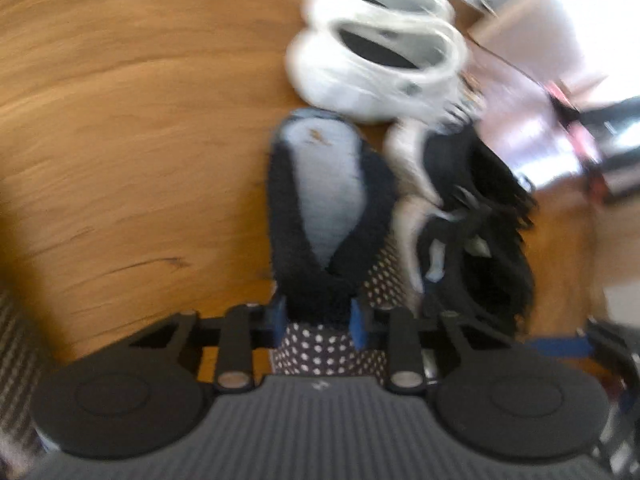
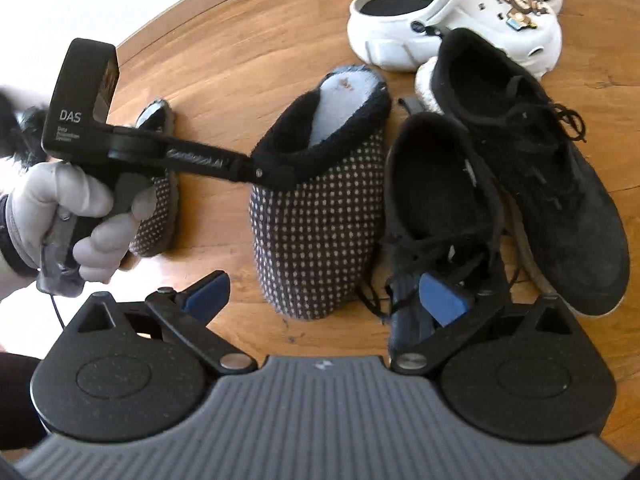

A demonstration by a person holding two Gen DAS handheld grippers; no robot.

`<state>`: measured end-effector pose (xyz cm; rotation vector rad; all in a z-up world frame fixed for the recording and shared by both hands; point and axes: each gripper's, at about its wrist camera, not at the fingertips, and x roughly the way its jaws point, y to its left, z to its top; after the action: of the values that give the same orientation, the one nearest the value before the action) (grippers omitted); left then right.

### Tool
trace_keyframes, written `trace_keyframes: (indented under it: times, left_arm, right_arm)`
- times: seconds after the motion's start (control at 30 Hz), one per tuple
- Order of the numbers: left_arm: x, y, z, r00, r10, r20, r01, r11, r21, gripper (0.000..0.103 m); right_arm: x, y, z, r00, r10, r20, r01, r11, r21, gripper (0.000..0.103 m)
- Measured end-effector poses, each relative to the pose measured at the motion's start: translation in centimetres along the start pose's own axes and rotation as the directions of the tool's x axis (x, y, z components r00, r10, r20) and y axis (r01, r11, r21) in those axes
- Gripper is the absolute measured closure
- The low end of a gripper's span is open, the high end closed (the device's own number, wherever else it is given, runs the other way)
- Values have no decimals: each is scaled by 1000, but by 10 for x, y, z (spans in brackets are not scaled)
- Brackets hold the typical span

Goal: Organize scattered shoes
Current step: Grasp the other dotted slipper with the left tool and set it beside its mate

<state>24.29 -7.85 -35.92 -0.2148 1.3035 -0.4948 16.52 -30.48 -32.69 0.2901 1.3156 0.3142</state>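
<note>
The desk (image 2: 224, 68) is warm, grained wood with a low sheen. The dotted slipper (image 2: 316, 224) is knitted cloth with a fleecy lining; the clogs (image 2: 460, 24) smooth white plastic; the sneakers (image 2: 560, 184) matt black suede-like cloth.

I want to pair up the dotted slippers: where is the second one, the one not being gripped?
In the right wrist view, the second dotted slipper lies on the wooden table at left, partly hidden behind the gloved left hand, apart from its gripped mate.

Round wooden table (image 2: 224, 60), grained.
</note>
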Motion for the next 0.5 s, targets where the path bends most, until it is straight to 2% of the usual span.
trace_keyframes:
  times: [0.1, 0.17, 0.2, 0.27, 0.3, 0.4, 0.5]
  left_arm:
    - [-25, 8, -12, 997, 40, 66, -38, 998, -41, 77]
    - [-28, 11, -14, 997, 35, 64, -33, 999, -29, 70]
    - [-29, 14, -14, 997, 37, 65, -35, 999, -37, 63]
    - [-35, 21, -12, 996, 40, 74, -38, 999, -36, 61]
    - [-40, 23, -13, 996, 38, 82, -36, 999, -24, 57]
    - [-85, 34, -19, 990, -33, 135, 23, 997, 80, 43]
    - [-123, 47, -29, 983, -53, 177, 25, 987, 156, 38]
  right_arm:
    - [0, 5, -1, 1000, -1, 0, 1, 999, -36, 1]
    - [1, 10, 0, 1000, 3, 4, -3, 998, -59, 1]
    - [2, 14, 1, 1000, 7, 7, -7, 997, -78, 1]
    - [11, 31, 6, 1000, 14, 11, -13, 990, -144, 1]
    - [17, 41, 8, 1000, 14, 13, -11, 984, -177, 1]
    - [47, 81, 19, 999, -1, 47, 15, 954, -301, 1]
    - [70, 99, 30, 994, -44, 98, 72, 952, -297, 1]
